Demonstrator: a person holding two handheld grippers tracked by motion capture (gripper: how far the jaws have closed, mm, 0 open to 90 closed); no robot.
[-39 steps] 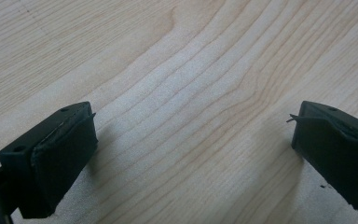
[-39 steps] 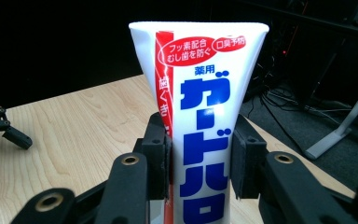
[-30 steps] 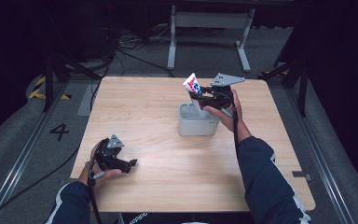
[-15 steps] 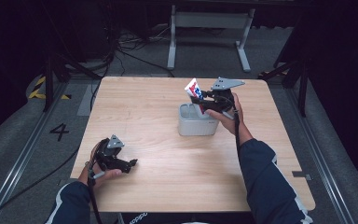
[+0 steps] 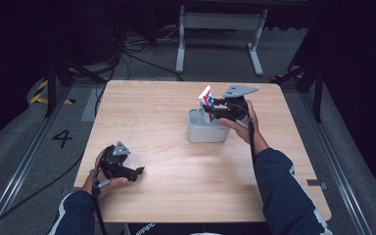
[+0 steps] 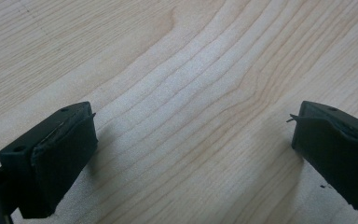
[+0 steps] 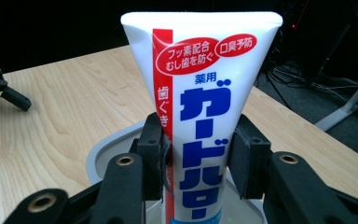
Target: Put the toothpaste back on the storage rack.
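Dark floor and cables lie behind your wooden table (image 5: pixel 176 122). Your right hand-held gripper (image 5: pixel 214 110) holds a white toothpaste tube (image 7: pixel 205 93) upright over the grey cup (image 5: pixel 205 132) near the table's far right side. Its jaws have just been opening a little, but the pads are on the tube's sides. Your left hand-held gripper (image 5: pixel 136 172) rests on the near left of the table, jaws wide apart with bare wood between them.
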